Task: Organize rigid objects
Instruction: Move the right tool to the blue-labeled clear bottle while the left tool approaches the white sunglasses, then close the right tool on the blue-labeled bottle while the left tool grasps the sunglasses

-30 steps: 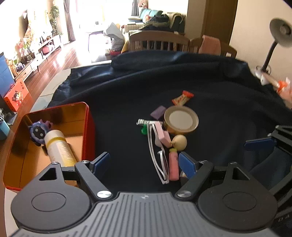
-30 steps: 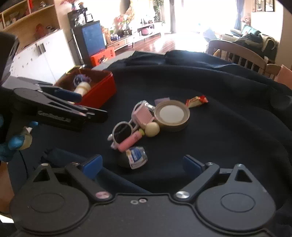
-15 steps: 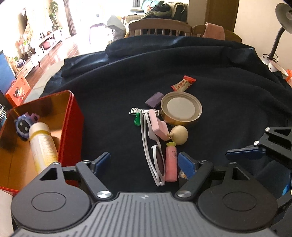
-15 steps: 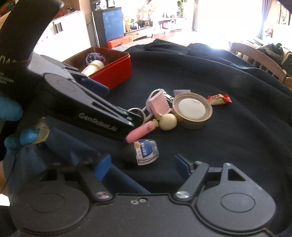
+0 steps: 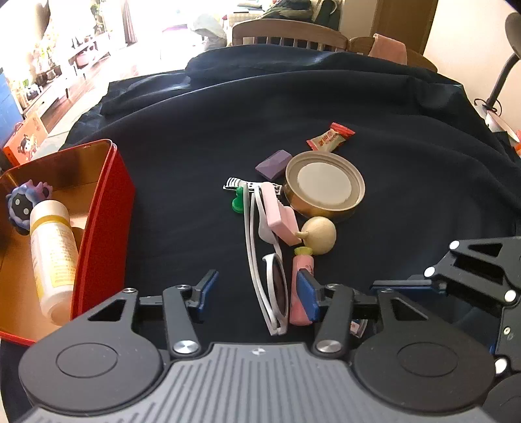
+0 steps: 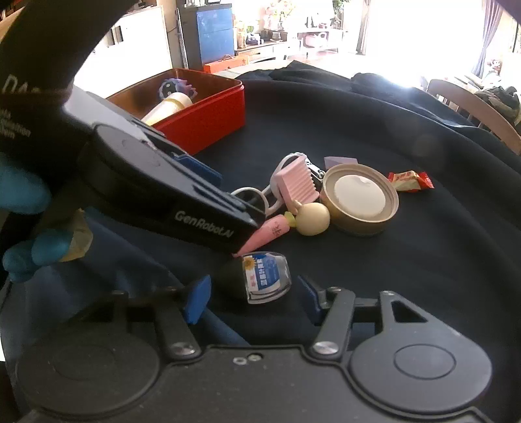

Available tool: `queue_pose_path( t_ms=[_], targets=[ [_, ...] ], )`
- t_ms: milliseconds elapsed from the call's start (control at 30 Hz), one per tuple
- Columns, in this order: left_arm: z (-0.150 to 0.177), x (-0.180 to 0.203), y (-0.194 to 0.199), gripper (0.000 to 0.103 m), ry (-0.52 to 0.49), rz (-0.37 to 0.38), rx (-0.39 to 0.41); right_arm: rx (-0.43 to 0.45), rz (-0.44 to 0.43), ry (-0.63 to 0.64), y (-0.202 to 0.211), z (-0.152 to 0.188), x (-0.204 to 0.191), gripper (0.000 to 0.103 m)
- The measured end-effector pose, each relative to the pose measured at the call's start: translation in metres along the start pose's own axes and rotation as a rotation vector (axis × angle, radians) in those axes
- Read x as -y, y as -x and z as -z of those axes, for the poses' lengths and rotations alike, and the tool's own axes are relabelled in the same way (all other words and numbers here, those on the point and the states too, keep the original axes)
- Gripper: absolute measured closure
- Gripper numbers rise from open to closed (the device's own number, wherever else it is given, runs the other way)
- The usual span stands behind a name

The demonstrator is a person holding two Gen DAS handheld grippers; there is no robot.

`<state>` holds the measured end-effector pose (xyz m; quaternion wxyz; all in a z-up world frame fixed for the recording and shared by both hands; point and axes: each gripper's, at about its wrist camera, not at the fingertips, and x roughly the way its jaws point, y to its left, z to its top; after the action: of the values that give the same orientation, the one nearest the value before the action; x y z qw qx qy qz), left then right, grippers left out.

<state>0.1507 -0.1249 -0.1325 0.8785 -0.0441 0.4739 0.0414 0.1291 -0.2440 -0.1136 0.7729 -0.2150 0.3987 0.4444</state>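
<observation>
1. The left tongs [image 5: 257, 293] are open wide and low over the white sunglasses [image 5: 272, 286] and the pink carrot toy [image 5: 301, 293], holding nothing.
2. The right tongs [image 6: 252, 297] are open wide around a small dark bottle [image 6: 260, 276], near the bottom middle of their view.
3. The left tongs block part of that pile in the right view.
4. One gold tin [image 5: 324, 192], one cream ball [image 5: 320, 234], one candy [image 5: 330, 136] and one purple block [image 5: 273, 159] lie on the dark surface [image 5: 407, 136].
5. One red box [image 5: 107, 208] at the left edge holds one bottle [image 5: 50, 247] and one purple toy [image 5: 22, 201].

Home living room, sofa [image 5: 293, 9], dining chairs [image 5: 289, 34]
</observation>
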Motion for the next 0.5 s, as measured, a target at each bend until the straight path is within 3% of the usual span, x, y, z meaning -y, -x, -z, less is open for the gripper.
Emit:
queue_pose_path(
  t_ms=[67, 167, 500],
  targets=[
    [-0.001, -0.005, -0.003, 0.066, 0.035, 0.023, -0.022, -0.002, 0.0, 0.003, -0.002, -0.001, 0.0, 0.049],
    [0.0, -0.011, -0.006, 0.066, 0.066, 0.026, -0.035, -0.003, -0.003, 0.005, -0.004, -0.001, 0.001, 0.05],
    [0.001, -0.004, -0.013, 0.066, 0.02, 0.035, -0.032, -0.011, 0.015, 0.016, -0.009, -0.003, -0.003, 0.051]
  ],
)
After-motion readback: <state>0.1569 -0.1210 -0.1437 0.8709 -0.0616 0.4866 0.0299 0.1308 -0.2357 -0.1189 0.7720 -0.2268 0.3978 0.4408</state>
